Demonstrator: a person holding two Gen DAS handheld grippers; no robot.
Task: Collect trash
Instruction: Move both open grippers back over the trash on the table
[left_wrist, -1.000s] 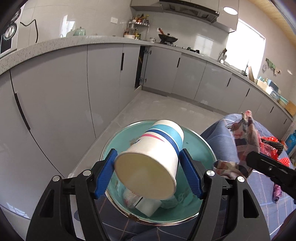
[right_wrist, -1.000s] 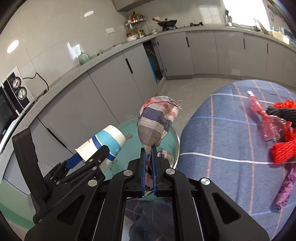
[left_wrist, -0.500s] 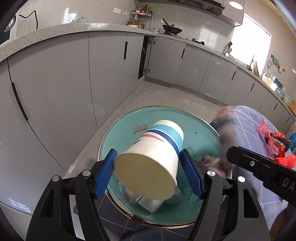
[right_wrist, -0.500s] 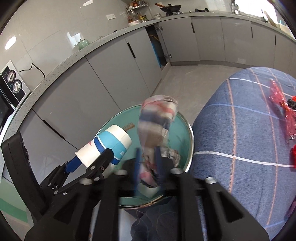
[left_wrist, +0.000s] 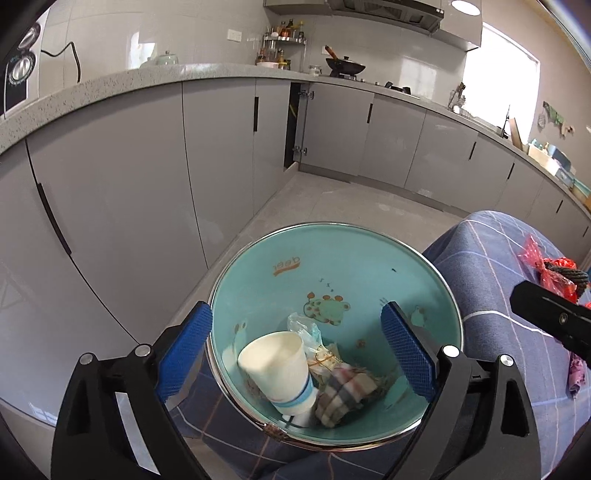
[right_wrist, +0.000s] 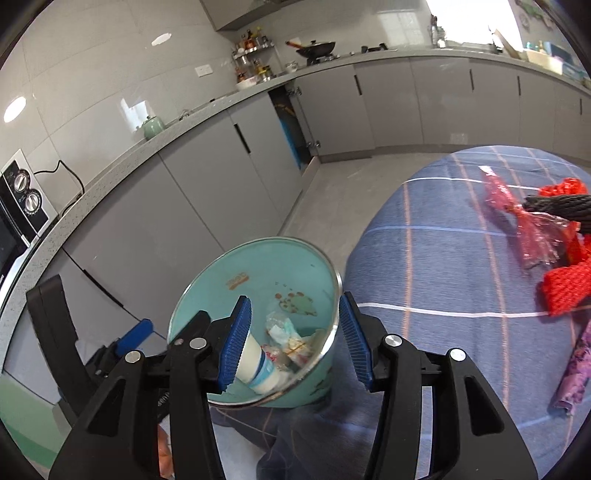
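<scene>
A teal basin (left_wrist: 332, 254) (right_wrist: 236, 273) stands at the edge of the blue checked tablecloth (right_wrist: 436, 266). Inside it lie a white paper cup with blue bands (left_wrist: 277, 369) (right_wrist: 258, 369), a plaid cloth scrap (left_wrist: 347, 395) and crumpled wrappers (left_wrist: 314, 339) (right_wrist: 288, 339). My left gripper (left_wrist: 295, 350) hangs over the basin, its jaws opening wide with nothing between the pads. My right gripper (right_wrist: 295, 339) is also above the basin, jaws opening and empty. More trash lies on the cloth: a red wrapper (right_wrist: 517, 218), red netting (right_wrist: 569, 288), a black rope (right_wrist: 557, 203) and a purple wrapper (right_wrist: 576, 365).
Grey kitchen cabinets (left_wrist: 221, 158) run along the far side, with one door ajar (left_wrist: 295, 125). A grey tile floor (left_wrist: 332, 203) lies between cabinets and table. A wok (left_wrist: 343, 66) and spice rack (left_wrist: 284, 31) sit on the counter; an appliance (right_wrist: 22, 199) stands at the left.
My left gripper let go of the paper cup, which dropped into the basin. My right gripper released the plaid cloth, and it now lies in the basin beside the cup.
</scene>
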